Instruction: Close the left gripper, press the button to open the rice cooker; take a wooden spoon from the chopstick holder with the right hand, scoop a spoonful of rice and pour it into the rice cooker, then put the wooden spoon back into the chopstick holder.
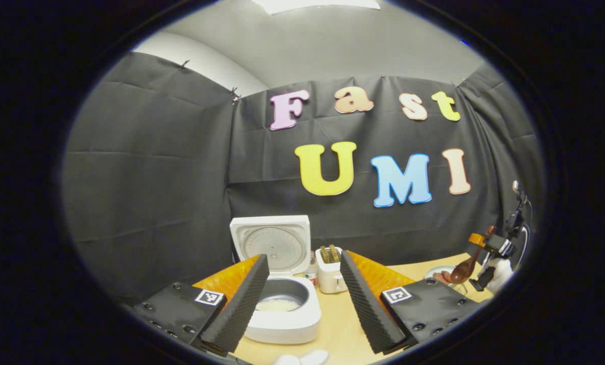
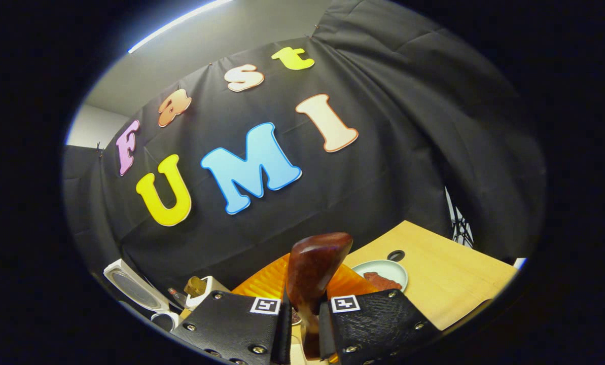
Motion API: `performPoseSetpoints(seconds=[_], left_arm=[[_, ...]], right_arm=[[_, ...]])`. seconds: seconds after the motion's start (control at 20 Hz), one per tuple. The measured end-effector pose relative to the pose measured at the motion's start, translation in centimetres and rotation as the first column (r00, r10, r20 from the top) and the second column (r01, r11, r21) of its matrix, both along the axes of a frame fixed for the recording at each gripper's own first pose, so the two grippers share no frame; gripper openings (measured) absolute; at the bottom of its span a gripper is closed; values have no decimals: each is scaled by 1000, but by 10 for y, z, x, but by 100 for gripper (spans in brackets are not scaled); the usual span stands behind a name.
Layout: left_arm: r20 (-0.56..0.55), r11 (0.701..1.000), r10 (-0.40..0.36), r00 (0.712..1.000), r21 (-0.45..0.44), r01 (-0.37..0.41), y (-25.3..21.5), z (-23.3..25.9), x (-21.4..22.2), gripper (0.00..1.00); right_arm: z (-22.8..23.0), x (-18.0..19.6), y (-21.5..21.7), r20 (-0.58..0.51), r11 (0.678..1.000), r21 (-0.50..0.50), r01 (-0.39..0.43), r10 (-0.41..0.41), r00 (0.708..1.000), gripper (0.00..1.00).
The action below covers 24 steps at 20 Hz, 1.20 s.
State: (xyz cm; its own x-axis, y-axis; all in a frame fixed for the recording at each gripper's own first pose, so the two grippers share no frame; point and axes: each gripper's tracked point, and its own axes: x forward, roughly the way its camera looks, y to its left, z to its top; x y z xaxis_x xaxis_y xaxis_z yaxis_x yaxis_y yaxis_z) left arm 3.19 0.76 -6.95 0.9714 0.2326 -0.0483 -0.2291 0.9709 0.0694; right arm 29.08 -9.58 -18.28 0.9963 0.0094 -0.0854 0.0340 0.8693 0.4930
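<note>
The white rice cooker (image 1: pixel 287 324) stands open with its lid (image 1: pixel 271 243) upright; something pale lies in its pot. It also sits at the lower left (image 2: pixel 135 289) of the right gripper view. The white chopstick holder (image 1: pixel 330 278) (image 2: pixel 201 293), with wooden utensils in it, stands just right of the cooker. My left gripper (image 1: pixel 305 304) is open, its fingers apart in front of the cooker and the holder. My right gripper (image 2: pixel 305 324) is shut on the handle of the wooden spoon (image 2: pixel 315 268). In the left gripper view the right gripper (image 1: pixel 492 251) holds the spoon (image 1: pixel 462 272) over a plate.
A pale plate (image 2: pixel 396 268) (image 1: pixel 434 271) with reddish grains sits on the wooden table (image 2: pixel 449 279), to the right of the holder. A dark round hole (image 2: pixel 396 255) lies in the tabletop behind the plate. Black cloth walls close off the back and sides.
</note>
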Motion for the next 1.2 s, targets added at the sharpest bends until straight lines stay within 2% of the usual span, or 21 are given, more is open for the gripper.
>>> performPoseSetpoints(seconds=[0.15, 0.5, 0.9, 1.0, 1.2], left_arm=[[-16, 1000, -4, 1000, -8, 4, -21, -4, 8, 98], [-13, 999, -19, 1000, 30, 20, -51, 1, 18, 98], [-29, 999, -19, 999, 49, 21, -57, -3, 19, 99], [-21, 998, -23, 1000, 62, 24, -59, 2, 17, 99], [-12, 998, -30, 999, 60, 31, -58, 8, 15, 98]], right_arm=[[-27, 9, -24, -24, 999, 31, 27, -26, 999, 22], [-89, 21, -27, -102, 999, 44, -3, 7, 995, 22], [-145, 14, -23, -206, 999, -15, -31, 28, 978, 22], [-150, 12, -30, -226, 1000, 2, -10, 10, 974, 22], [-153, 5, -38, -249, 999, -35, 21, -29, 968, 22]])
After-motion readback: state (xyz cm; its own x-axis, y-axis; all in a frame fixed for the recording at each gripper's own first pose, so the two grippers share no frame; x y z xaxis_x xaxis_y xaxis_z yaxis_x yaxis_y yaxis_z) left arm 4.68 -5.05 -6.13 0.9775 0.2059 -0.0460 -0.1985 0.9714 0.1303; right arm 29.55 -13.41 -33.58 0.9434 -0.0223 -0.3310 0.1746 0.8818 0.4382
